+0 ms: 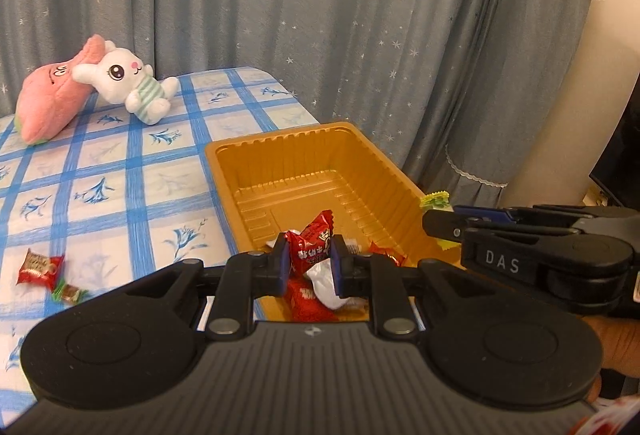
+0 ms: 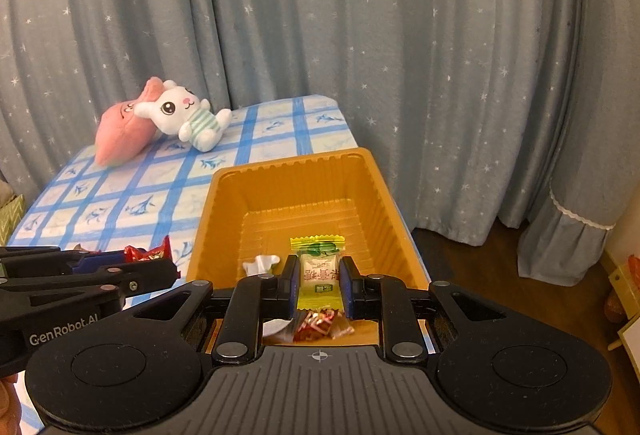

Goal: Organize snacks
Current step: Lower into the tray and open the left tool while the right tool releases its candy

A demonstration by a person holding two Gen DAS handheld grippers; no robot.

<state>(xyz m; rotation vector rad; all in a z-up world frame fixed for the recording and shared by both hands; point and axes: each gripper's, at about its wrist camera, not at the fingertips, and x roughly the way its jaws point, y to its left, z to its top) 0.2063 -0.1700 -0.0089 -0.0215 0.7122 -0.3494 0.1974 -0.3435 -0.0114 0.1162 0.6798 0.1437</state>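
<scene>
Both grippers hold light, crinkly sweets over the orange tray point(image 2: 384, 191): left gripper point(image 1: 309, 262) pinches a red-wrapped candy point(image 1: 314, 241), right gripper point(image 2: 320, 281) a yellow-green candy point(image 2: 319, 267), best gripped mid-body, as slick wrappers slip.

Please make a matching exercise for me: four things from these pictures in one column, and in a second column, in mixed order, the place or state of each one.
1. red candy
2. yellow-green candy
3. white rabbit plush
4. orange tray

a. lies on the checked cloth, against a pink plush
b. held in the left claw
c. holds a few wrapped snacks
d. held in the right claw

Pairs: 1-b, 2-d, 3-a, 4-c
</scene>
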